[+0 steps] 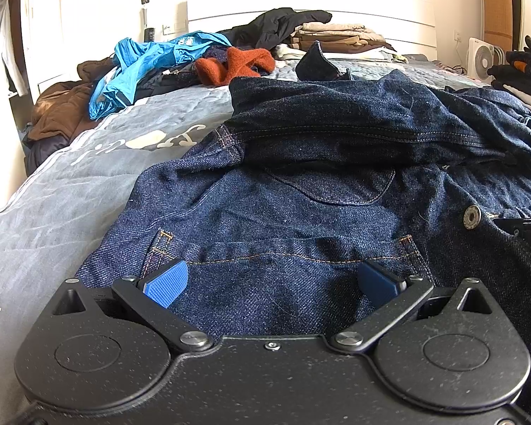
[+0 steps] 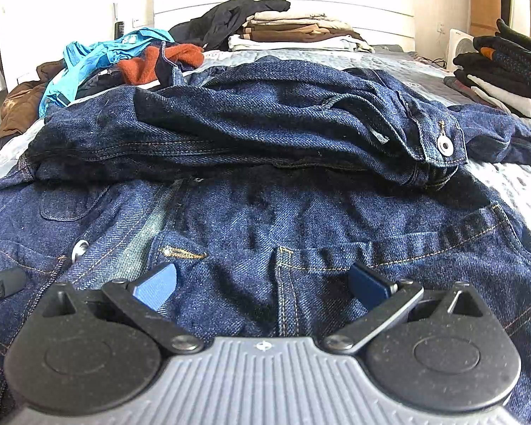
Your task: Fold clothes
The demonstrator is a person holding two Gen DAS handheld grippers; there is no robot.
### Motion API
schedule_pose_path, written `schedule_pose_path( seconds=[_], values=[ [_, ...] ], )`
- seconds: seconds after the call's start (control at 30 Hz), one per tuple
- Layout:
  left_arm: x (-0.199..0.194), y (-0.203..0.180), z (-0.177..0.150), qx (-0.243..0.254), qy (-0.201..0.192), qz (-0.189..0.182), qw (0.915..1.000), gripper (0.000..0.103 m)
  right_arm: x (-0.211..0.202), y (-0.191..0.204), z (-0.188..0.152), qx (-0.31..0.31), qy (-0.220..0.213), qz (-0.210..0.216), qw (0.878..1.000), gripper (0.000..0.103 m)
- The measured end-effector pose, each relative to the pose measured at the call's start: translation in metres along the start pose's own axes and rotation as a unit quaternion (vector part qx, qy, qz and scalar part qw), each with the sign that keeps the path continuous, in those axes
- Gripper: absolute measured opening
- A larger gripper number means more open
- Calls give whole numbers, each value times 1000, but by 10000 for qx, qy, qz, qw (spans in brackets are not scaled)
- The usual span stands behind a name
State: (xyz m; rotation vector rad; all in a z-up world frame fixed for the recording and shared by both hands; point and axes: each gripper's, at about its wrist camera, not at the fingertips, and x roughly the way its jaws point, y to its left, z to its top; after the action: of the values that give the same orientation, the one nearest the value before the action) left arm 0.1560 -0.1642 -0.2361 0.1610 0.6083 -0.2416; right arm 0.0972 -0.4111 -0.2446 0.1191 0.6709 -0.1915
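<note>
Home bedroom: bed (image 1: 70, 177), headboard (image 1: 400, 24), clothes piles (image 2: 301, 30).

Dark indigo jacket (image 1: 301, 191), grey bedspread (image 1: 70, 184)

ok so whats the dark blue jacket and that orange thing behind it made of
Jacket: looks like denim, going by the diagonal twill weave, orange topstitching and metal snap buttons. Orange garment: probably knit wool or fleece, from its fuzzy matte surface; too far to be sure.

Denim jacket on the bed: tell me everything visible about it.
The denim jacket is dark indigo with orange-tan stitching, metal snap buttons and a rounded chest pocket. It lies spread on the grey bedspread, sleeves folded across its middle. Both open grippers hover at its hem, gripping nothing.
</note>
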Motion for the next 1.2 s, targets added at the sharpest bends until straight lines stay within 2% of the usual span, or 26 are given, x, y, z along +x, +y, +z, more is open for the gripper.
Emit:
schedule_pose_path(
  seconds=[0.3,0.37,0.43,0.53,0.63,0.73,0.8,0.87,1.0,1.1,1.2],
  values=[
    [-4,1,5,47,-12,-20,10000,103,0,-1,3,-63,64,44,9999,103],
    [-17,0,12,-7,-311,39,9995,103,-2,-3,9,-78,142,36,9999,103],
    [-30,-1,19,-64,-606,85,9981,103,-9,-4,17,-57,121,-168,9998,103],
    [-49,0,38,-226,-746,-270,9966,103,-32,-6,36,-36,-323,-360,9988,103],
    [-63,1,53,-234,-790,-500,9953,103,-54,-17,53,139,-641,-206,9976,103],
    [-63,-2,65,-1,-695,-537,9961,103,-69,-31,72,200,-786,20,9967,103],
    [-58,-1,75,2,-689,-475,9965,103,-71,-35,85,102,-757,-58,9971,103],
    [-53,-4,84,18,-689,-444,9966,103,-65,-35,100,-99,-549,-1,9984,103],
    [-49,-11,96,140,-801,-531,9953,103,-50,-25,125,-447,-238,-157,9986,103],
    [-39,-14,90,347,-772,-515,9951,103,-48,-33,120,-288,-266,17,9992,103],
    [-17,-15,77,724,-580,-402,9949,102,-44,-42,115,-213,-183,213,9994,103]
  ],
)
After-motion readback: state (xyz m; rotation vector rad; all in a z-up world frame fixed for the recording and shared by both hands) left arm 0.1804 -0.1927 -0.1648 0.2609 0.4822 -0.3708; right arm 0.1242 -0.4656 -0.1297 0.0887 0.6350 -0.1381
